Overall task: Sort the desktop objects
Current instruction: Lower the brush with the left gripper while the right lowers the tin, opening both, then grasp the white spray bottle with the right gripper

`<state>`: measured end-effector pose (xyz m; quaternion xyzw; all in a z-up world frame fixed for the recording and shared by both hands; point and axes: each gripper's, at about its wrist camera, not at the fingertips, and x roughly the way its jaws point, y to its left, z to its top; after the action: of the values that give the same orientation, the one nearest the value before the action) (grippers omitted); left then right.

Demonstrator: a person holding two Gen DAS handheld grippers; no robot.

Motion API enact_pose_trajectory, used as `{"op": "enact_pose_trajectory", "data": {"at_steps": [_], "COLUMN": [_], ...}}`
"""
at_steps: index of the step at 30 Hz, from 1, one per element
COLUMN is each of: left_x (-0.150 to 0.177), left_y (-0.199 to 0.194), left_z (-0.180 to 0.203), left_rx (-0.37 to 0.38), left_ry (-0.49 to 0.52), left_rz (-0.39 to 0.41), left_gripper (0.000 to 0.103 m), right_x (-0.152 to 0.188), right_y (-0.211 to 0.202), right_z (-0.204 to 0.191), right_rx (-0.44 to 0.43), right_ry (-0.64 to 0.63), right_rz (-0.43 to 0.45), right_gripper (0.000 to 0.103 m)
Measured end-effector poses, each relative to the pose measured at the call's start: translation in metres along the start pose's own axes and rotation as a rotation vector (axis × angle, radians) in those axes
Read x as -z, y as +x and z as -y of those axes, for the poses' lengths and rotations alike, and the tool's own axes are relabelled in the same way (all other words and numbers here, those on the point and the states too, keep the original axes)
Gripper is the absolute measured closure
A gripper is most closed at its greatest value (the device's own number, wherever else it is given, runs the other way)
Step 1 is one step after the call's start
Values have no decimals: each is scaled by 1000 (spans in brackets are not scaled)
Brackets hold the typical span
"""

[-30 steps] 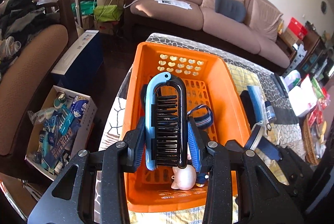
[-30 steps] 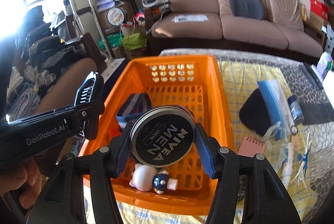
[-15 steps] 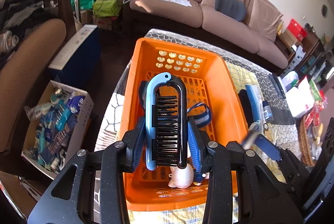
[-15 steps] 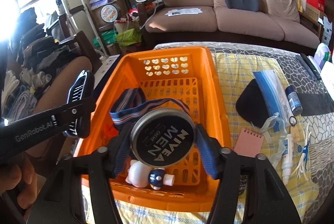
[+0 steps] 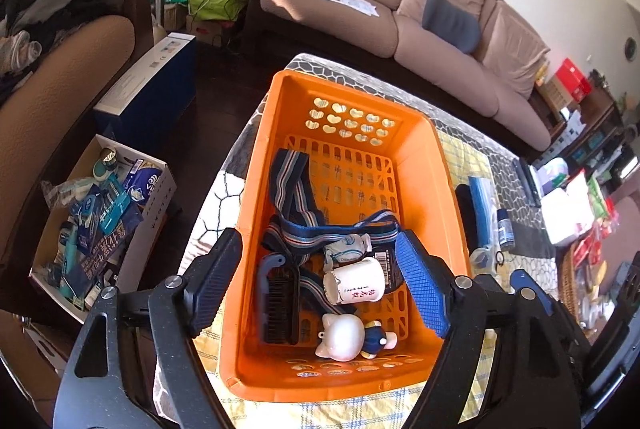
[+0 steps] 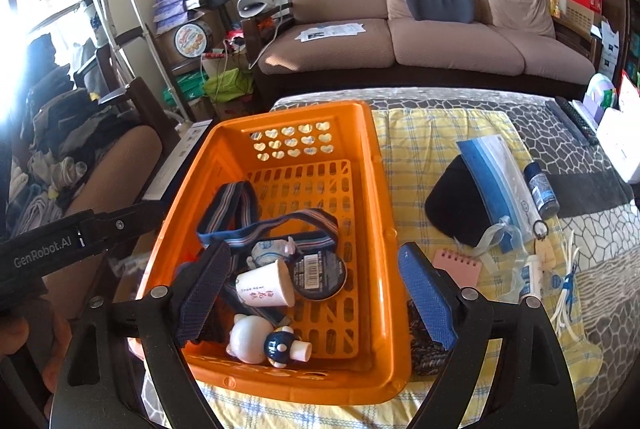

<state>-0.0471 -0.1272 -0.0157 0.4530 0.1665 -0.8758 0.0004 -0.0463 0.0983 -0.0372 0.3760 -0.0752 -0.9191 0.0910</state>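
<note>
Sunlit living room behind, with a brown sofa (image 6: 420, 29) along the far wall, and my table under a yellow checked cloth (image 6: 432, 149) carries an orange basket (image 5: 448, 189) right below both tools. My left gripper (image 5: 316, 285) has just been opening; its jaws now stand wide with nothing between the pads, hanging over the near end of the basket. The black and blue comb (image 5: 278, 303) lies on the basket floor by the left wall, clear of the pads. My right gripper (image 6: 312, 293) has also just spread its jaws and holds nothing. The round dark tin (image 6: 318, 275) lies label-down in the basket, touching a small white cup (image 6: 266, 283) that rests on its side. A striped strap (image 6: 256, 221) loops across the middle, and a white and blue toy figure (image 6: 260, 343) lies at the near wall. Outside the basket, to the right on the cloth, I see a pink notepad (image 6: 460, 267), a blue pouch (image 6: 496, 173) and a small bottle (image 6: 540, 191).
</note>
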Motion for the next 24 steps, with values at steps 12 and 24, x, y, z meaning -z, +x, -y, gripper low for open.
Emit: {"op": "enact_pose_trajectory", "data": {"at_steps": [12, 24], "left_x": [0, 51], "left_y": [-12, -46], "left_z": [3, 26], "left_rx": [28, 81], "left_ry": [-60, -36], "left_rz": [23, 43], "left_gripper": [24, 21], "right_x": [-1, 33], "right_y": [-21, -62], "right_z": [31, 88], "right_rx": [37, 92], "right_ry": [23, 39], "right_rz": [15, -23], "right_gripper": [16, 16]}}
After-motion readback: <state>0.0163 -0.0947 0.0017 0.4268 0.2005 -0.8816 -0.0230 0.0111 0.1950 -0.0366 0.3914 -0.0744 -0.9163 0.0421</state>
